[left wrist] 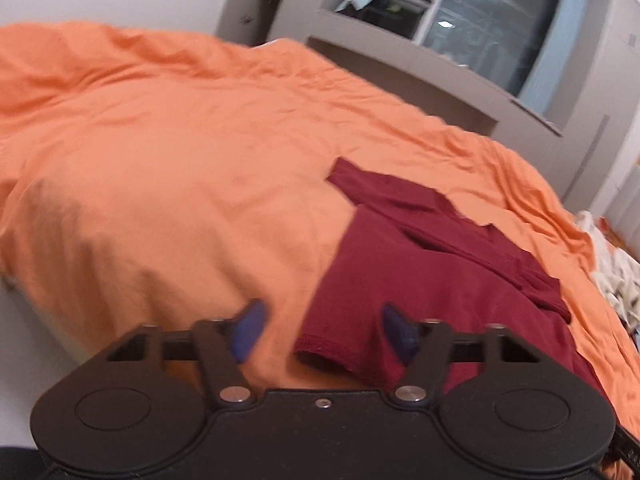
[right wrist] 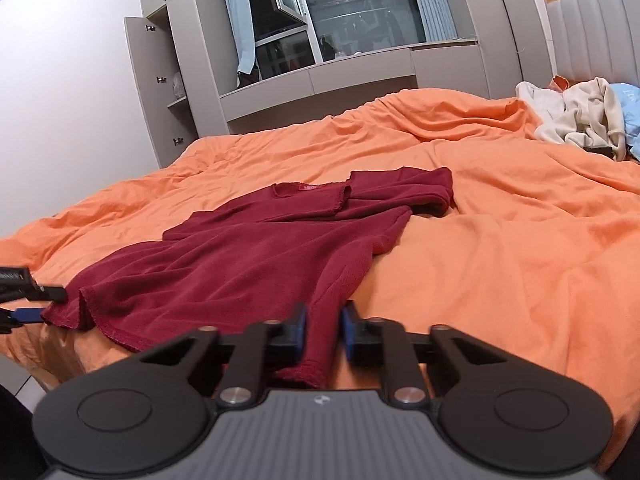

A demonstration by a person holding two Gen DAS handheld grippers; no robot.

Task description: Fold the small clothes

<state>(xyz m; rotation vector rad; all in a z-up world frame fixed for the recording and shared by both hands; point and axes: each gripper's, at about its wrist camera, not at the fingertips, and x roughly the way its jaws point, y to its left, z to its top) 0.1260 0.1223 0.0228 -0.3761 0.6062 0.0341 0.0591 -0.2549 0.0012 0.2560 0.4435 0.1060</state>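
1. Dark red shirt spread flat on the orange bed cover, short-sleeved, neck opening with a small label at the end farthest from the cameras, hem at the near edge of the bed.
2. Knit cloth, soft and slightly wrinkled, with long shallow creases running from the hem toward the neck.
3. One sleeve doubled over beside the neck, forming a thick fold; the other sleeve lying flat on the opposite side of the shirt.
4. Hem stitched, wavy rather than straight, curling up in a few spots along the near edge.
5. Right claw pressed almost together, pinching a bunched strip of the shirt's hem corner between its blue pads; cloth hanging a little below the pads.
6. Left claw half spread at the shirt's other hem corner, one blue pad over the red cloth, the other over bare orange cover; hem edge between the pads but not squeezed by them.
7. Left claw also visible at the far left of the right wrist view, touching the hem corner there.
8. Pile of pale clothes well apart from the shirt, on the bed near the headboard.
9. Window and grey cabinets beyond the shirt's neck end, past the bed.
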